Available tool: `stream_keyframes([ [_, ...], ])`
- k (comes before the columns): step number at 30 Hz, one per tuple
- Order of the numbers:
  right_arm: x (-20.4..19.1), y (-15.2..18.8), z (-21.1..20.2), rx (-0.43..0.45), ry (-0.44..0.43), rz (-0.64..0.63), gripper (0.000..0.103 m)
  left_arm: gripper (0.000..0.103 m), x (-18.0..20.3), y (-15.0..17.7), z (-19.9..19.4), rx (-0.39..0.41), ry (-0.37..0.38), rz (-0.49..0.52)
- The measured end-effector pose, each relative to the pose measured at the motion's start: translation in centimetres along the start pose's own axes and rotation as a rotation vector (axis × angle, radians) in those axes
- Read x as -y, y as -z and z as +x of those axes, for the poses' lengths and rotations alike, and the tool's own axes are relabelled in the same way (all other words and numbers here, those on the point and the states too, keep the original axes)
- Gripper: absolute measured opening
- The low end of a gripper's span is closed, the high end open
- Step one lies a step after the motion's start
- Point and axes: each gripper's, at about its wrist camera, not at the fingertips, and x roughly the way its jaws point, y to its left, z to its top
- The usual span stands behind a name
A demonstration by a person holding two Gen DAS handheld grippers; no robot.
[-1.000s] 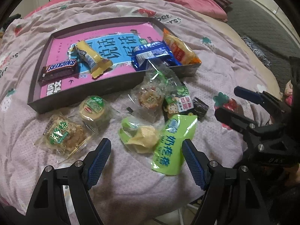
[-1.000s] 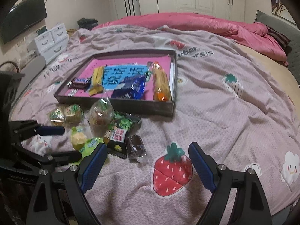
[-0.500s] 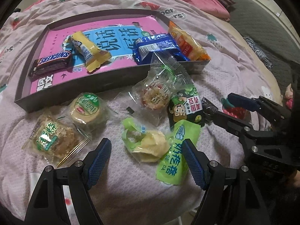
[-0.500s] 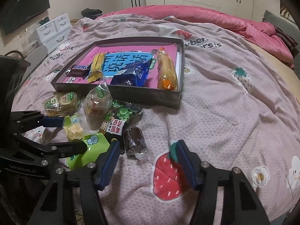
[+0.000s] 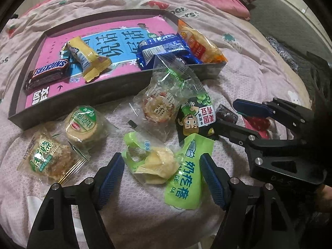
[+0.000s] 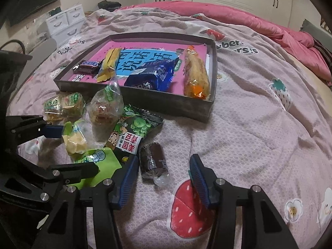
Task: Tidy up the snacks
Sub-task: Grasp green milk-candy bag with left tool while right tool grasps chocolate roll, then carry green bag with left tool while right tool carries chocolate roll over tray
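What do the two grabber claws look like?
Both the left gripper and the right gripper are black frames with cut-out holes and shiny silver screws. Each finger ends in a flat blue pad with a bumpy grid pattern. No cables show.

I count four snacks in the tray (image 5: 128,87): one Snickers bar (image 5: 48,73), one yellow wrapper, one blue pack, one orange pack. Seven more lie on the bedspread (image 6: 259,128) beside its near edge.
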Motion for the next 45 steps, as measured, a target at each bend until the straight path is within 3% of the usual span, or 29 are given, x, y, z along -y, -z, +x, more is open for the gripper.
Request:
stream_keyframes([
  [2,-0.2,-0.1,0.4,-0.003,0.007,-0.019,0.047,0.067,0.1,0.0,-0.1,0.001,0.006,0.003],
  [6,-0.8,-0.3,1.0,-0.008,-0.003,-0.048,0.027,0.061,0.3,-0.1,0.0,0.003,0.001,0.009],
  [14,0.8,-0.4,0.3,0.001,-0.075,0.049,0.026,0.047,0.5,-0.3,-0.2,0.009,-0.001,0.022],
  [30,2.5,-0.9,-1.9,0.085,-0.108,0.161,0.027,0.040,0.5,-0.2,-0.9,0.031,0.006,0.045],
  [45,2.3,-1.4,-3.2,0.137,-0.121,0.167,0.026,0.040,0.9,-0.4,-4.0,0.089,0.005,0.048],
])
